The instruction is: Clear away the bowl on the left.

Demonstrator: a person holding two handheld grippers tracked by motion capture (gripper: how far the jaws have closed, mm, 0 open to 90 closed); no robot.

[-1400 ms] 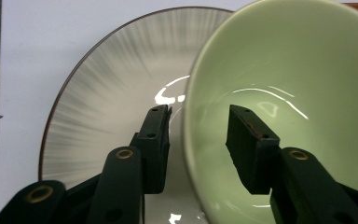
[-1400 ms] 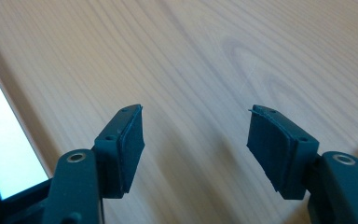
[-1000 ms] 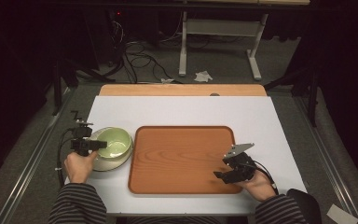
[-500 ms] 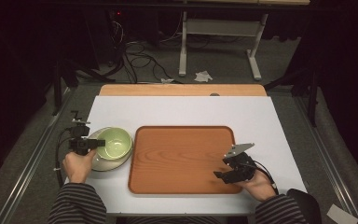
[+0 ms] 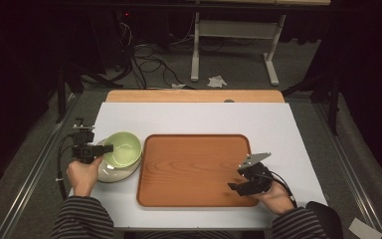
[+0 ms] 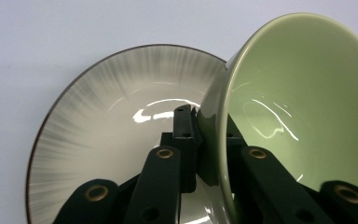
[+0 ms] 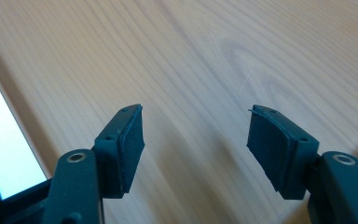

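Observation:
A pale green bowl (image 5: pixel 123 148) hangs tilted over a grey-streaked white plate (image 5: pixel 110 173) at the table's left. My left gripper (image 5: pixel 102 148) is shut on the bowl's near-left rim. In the left gripper view the bowl (image 6: pixel 298 107) leans to the right with its wall pinched between the jaws of my left gripper (image 6: pixel 209 126), and the plate (image 6: pixel 102 116) lies under it. My right gripper (image 5: pixel 234 186) rests over the near-right corner of a wooden tray (image 5: pixel 194 169). In the right gripper view my right gripper (image 7: pixel 196 140) is open, with nothing but tray wood (image 7: pixel 191 56) between its pads.
The tray lies in the middle of a white table top (image 5: pixel 199 119), whose far edge is a wooden strip (image 5: pixel 194 96). Cables (image 5: pixel 149 55) and a desk frame (image 5: pixel 234 45) stand on the dark floor beyond. A cable (image 5: pixel 59 164) trails from the left gripper off the table's left edge.
The green bowl has come up a little off the plate and tipped, with the left gripper on its rim. The right hand has stayed where it was.

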